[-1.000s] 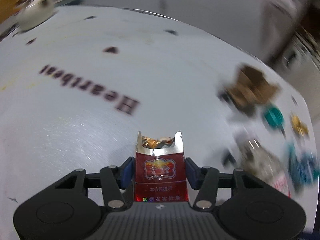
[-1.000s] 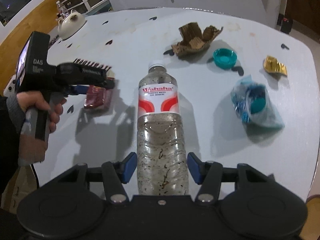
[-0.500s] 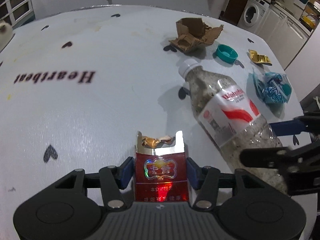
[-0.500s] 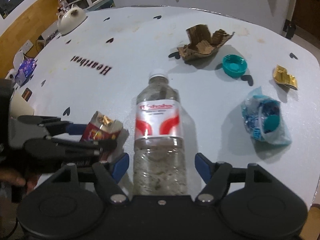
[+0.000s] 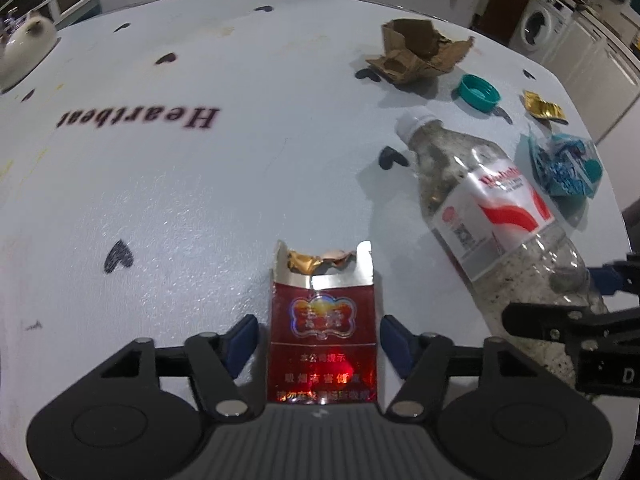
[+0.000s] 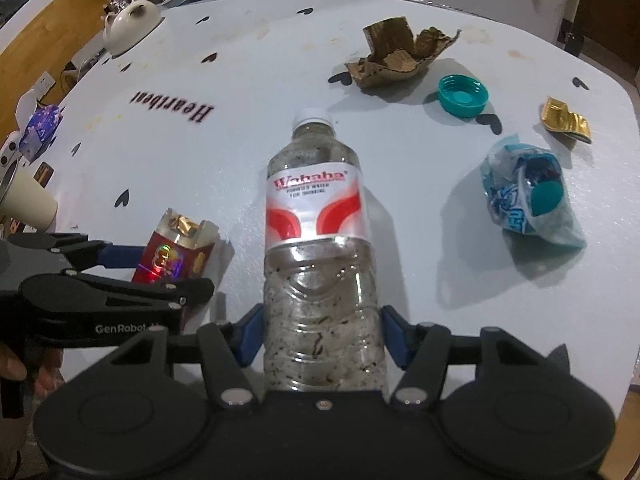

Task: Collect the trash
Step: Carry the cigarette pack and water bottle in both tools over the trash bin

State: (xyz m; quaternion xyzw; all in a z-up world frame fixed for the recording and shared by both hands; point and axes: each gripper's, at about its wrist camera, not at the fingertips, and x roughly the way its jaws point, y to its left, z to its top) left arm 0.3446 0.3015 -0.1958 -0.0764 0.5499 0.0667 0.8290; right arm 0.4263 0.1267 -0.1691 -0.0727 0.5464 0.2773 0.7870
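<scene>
A red cigarette pack (image 5: 324,320) with torn foil at its top sits between the jaws of my left gripper (image 5: 320,336); a thin gap shows at the left pad, so the pads do not press it. In the right wrist view the pack (image 6: 172,248) stands tilted on the table inside the left gripper (image 6: 168,268). A clear plastic bottle (image 6: 320,216) with a red and white label lies on the table, cap pointing away. My right gripper (image 6: 320,328) straddles its base, jaws closing, pads just off its sides. The bottle (image 5: 492,216) lies to the right of the pack.
On the white table (image 6: 240,80) lie torn brown cardboard (image 6: 400,56), a teal lid (image 6: 462,94), a gold foil wrapper (image 6: 564,120) and a blue plastic bag (image 6: 528,200). A white teapot (image 6: 128,28) and a paper cup (image 6: 28,204) sit at the left edge.
The left gripper swung over with the pack to just left of the bottle, and its pads eased off the pack. The right jaws spread wide, then narrowed around the bottle.
</scene>
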